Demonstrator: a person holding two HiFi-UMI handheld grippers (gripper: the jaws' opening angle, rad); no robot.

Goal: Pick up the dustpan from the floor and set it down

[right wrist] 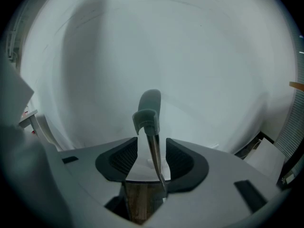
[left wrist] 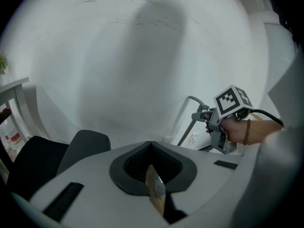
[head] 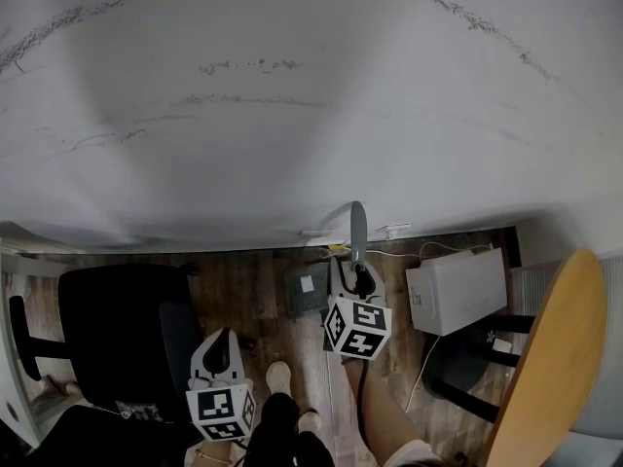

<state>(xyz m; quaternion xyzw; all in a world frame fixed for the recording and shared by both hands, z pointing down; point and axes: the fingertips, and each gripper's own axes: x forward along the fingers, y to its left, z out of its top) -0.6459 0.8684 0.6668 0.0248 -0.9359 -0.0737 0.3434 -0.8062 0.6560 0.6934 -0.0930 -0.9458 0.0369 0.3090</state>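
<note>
- Right hand-held gripper [right wrist: 152, 145] has its jaws apart, with the thin stem of the grey long-handled dustpan [head: 358, 230] standing between them
- The dustpan's dark pan is down at the brown wooden floor [head: 243, 290], beside the white wall [head: 292, 86]
- Left hand-held gripper [left wrist: 151, 145] is pinched closed on nothing

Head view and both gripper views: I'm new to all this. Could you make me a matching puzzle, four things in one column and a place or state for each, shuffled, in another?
Things:
1. left gripper
2. right gripper
3. black chair
4. white box

Places or states:
A. jaws apart, either side of the dustpan handle
B. on the floor at the right side
C. jaws together, nothing between them
D. at the left side of the floor

Pairs: 1-C, 2-A, 3-D, 4-B
</note>
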